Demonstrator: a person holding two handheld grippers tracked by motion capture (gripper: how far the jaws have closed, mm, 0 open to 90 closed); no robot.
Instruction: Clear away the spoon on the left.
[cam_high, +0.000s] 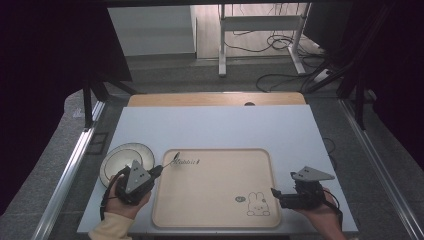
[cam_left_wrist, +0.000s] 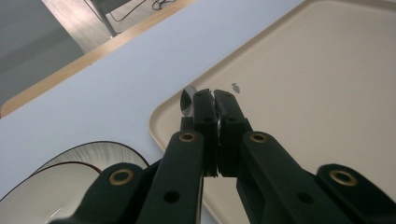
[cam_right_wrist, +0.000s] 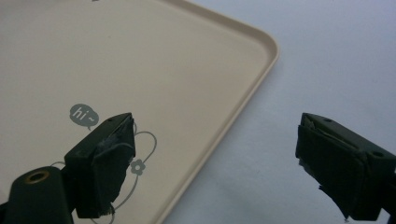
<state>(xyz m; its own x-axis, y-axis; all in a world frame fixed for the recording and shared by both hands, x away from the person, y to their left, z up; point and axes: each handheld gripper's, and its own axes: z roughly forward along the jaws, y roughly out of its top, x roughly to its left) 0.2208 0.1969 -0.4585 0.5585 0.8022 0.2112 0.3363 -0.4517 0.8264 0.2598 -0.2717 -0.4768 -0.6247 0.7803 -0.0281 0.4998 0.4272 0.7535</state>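
Spoon pinched by its handle in the left gripper, jaws shut tight on it, bowl end poking out past the tips. Held above the tray, at its far left corner, near the printed word. Plate just left of the tray, right behind the left hand.

Likely step: carrying the spoon between plate and tray, probably about to set it down on the tray. Next move calls for lowering the tip toward the tray floor, clearing the raised rim, then easing the jaws apart so the spoon lies flat.

Right gripper idle at the tray's near right corner, jaws wide apart with nothing between them, one over the rabbit print, the other over the table.

Plenty of open room across the tray middle. Tray rim low but enough to catch a dragged spoon. Table edge close by both hands.
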